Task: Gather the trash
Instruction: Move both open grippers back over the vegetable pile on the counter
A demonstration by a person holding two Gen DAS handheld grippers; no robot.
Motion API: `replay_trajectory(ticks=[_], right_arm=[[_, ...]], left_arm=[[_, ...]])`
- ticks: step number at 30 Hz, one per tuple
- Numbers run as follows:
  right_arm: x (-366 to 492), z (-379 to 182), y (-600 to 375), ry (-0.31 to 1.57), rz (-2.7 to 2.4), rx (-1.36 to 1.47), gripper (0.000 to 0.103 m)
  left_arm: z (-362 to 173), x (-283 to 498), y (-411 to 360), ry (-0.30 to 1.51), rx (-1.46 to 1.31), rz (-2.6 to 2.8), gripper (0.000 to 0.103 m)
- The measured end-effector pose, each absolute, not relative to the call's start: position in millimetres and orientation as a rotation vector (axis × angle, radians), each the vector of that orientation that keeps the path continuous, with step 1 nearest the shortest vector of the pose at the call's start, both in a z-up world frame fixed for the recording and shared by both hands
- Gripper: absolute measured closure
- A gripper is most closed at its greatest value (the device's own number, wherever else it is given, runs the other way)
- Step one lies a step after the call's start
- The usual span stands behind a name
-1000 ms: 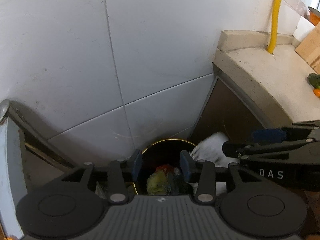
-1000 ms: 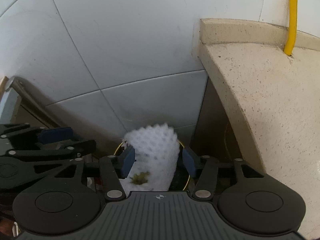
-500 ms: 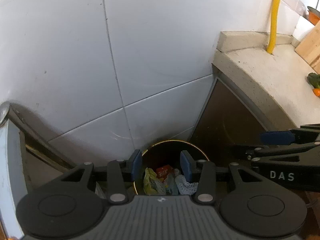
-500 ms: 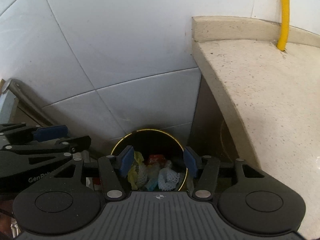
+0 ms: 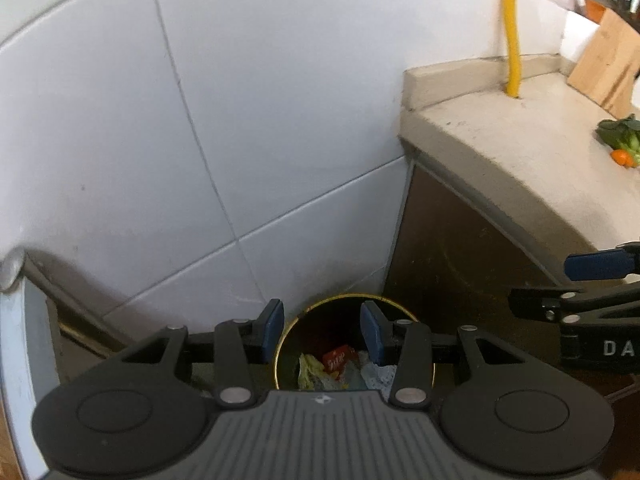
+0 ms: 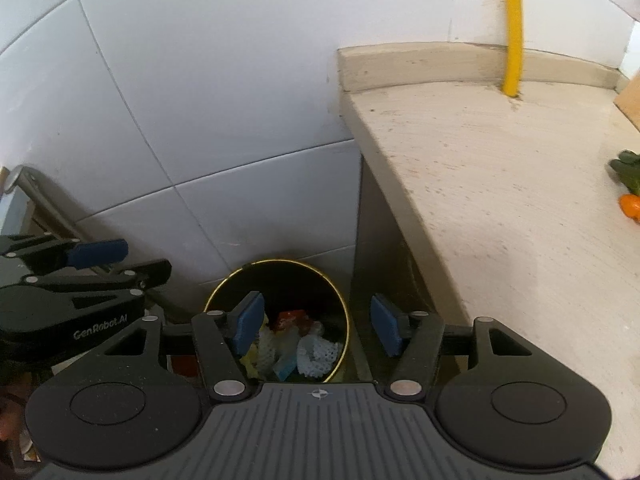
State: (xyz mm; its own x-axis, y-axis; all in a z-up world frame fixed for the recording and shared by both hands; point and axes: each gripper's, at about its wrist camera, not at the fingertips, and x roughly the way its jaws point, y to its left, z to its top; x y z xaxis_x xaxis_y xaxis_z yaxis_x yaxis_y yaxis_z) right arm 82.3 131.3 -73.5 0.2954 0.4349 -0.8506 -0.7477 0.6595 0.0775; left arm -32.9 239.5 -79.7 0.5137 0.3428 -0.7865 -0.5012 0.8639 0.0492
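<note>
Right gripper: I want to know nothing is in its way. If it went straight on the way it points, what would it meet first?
Probably the trash bin: the right gripper, jaws just opening and empty, points down into its mouth, toward the white foam net. Depth is unclear.

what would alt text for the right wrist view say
The right gripper, jaws open and empty and just opening wider, hangs above a gold-rimmed trash bin holding white foam netting and wrappers. The bin sits on the floor between a white tiled wall and a beige countertop; the left gripper shows at left.
</note>
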Motion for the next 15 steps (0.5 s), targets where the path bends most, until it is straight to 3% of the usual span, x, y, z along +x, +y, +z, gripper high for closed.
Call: replay_trajectory(ticks=[15], right_arm=[[76.7, -31.1, 53.4, 0.882, 0.749, -0.296, 0.032]], left_arm=[[-55.5, -17.3, 175.8, 0.824, -0.089, 0.362, 0.067]])
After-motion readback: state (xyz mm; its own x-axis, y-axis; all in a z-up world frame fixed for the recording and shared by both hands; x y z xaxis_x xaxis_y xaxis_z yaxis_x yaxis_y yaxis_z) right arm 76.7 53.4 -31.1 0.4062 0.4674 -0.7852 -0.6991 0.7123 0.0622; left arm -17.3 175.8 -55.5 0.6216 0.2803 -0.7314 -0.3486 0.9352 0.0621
